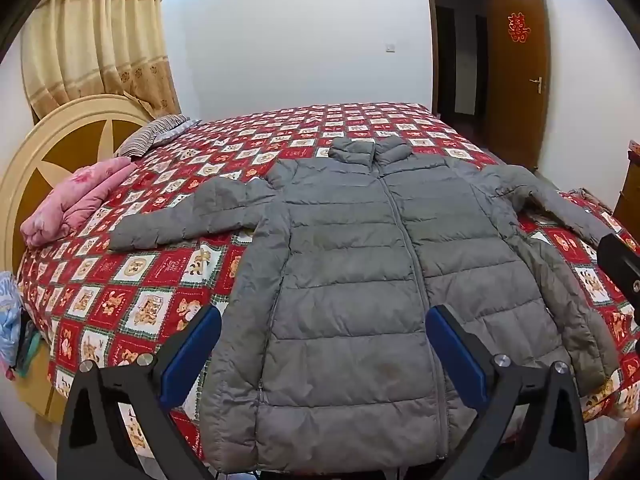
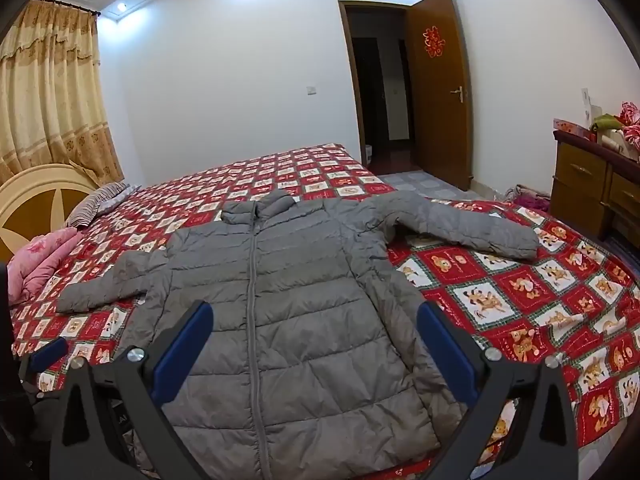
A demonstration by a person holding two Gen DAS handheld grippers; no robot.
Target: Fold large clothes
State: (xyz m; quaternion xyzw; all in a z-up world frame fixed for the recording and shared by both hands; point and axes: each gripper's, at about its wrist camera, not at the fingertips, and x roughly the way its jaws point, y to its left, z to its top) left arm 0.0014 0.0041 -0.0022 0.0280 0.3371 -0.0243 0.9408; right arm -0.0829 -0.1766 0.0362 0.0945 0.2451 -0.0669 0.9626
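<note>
Grey quilted jacket (image 1: 352,280) lies spread at the bed's (image 1: 160,280) near edge; both the left gripper (image 1: 324,344) and right gripper (image 2: 314,340) gape wide, empty. Best pinch one sleeve cuff first, folding inward.

I am standing in a home bedroom. A wide bed (image 2: 520,292) under a red checked cartoon quilt fills the room, its round cream headboard (image 1: 60,152) at nine o'clock with a striped pillow (image 1: 156,136) and a folded pink blanket (image 1: 76,204) beside it. Gold curtains (image 2: 48,92) hang at ten o'clock. At one o'clock a brown door (image 2: 438,88) with a red paper cutting stands open, and a wooden dresser (image 2: 592,184) sits at three o'clock.
</note>
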